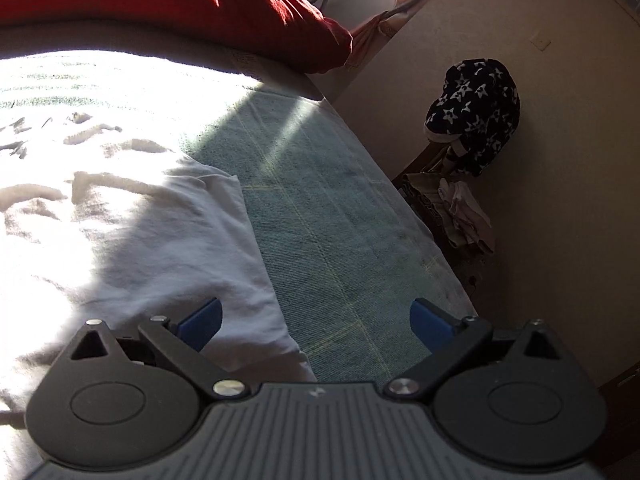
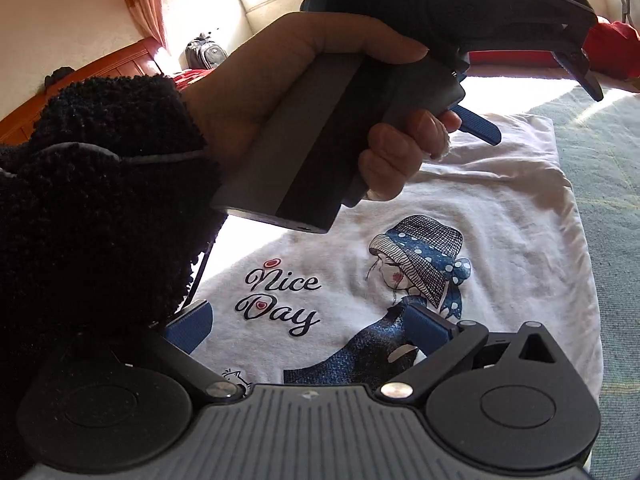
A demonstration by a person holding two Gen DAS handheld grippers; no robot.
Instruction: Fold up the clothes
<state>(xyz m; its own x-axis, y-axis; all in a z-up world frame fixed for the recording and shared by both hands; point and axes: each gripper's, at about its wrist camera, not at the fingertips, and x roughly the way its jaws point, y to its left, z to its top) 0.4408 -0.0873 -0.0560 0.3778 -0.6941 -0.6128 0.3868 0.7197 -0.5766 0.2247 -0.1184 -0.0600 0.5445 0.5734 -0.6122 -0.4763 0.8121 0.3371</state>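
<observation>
A white T-shirt [image 2: 500, 216] lies flat on the bed, printed with "Nice Day" and a girl in a blue hat. My right gripper [image 2: 312, 326] hovers open over the print, nothing between its blue fingers. A hand in a black fleecy sleeve [image 2: 92, 184] holds the left gripper's grey handle [image 2: 304, 140] above the shirt, and that gripper's blue fingers [image 2: 480, 124] point toward the shirt's far edge. In the left wrist view the left gripper [image 1: 316, 320] is open above the white T-shirt's [image 1: 152, 248] right edge, with nothing between its pads.
The teal bedspread [image 1: 332, 208] runs past the shirt to the bed's right edge. A red pillow [image 1: 192, 0] lies at the head. Off the bed, a dark star-patterned garment [image 1: 476, 108] and a clothes pile [image 1: 456, 216] sit by the wall. Bright sunlight washes out the bed's left part.
</observation>
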